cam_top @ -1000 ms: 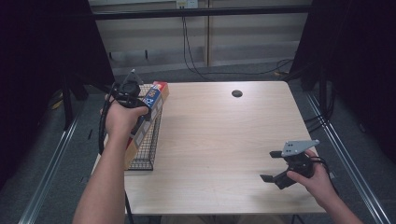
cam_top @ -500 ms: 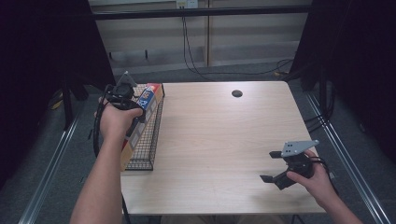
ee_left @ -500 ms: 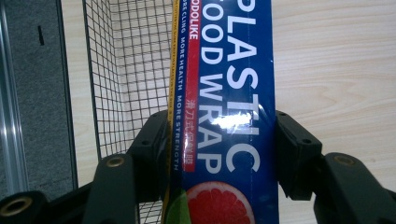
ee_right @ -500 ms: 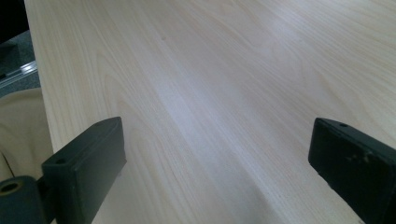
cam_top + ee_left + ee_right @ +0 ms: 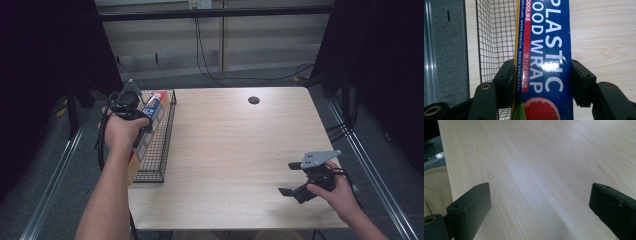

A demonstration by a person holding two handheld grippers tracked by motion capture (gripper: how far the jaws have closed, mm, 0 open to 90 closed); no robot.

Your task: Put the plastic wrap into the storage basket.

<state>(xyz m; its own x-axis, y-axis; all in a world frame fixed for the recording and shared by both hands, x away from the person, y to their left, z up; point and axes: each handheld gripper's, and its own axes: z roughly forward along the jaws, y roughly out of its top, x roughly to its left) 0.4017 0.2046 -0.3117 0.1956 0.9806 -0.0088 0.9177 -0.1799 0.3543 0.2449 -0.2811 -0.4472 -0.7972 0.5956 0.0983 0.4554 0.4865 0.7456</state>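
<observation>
Well, box: my left gripper (image 5: 541, 75) clamps the plastic wrap box (image 5: 544, 50) over the wire basket (image 5: 160, 145) at the table's (image 5: 240, 150) left edge
Print: "PLASTIC FOOD WRAP" — white on blue, grapefruit below
Side strip: "MORE CLING MORE HEALTH MORE STRENGTH"
Right gripper (image 5: 292, 179): jaws wide — holding nothing, near the front right corner

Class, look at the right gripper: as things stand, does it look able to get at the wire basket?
Probably yes, though not without moving. The right gripper sits open at the near right of the table, the basket is at the left edge, and bare tabletop lies between. The left gripper holds the box there.
</observation>
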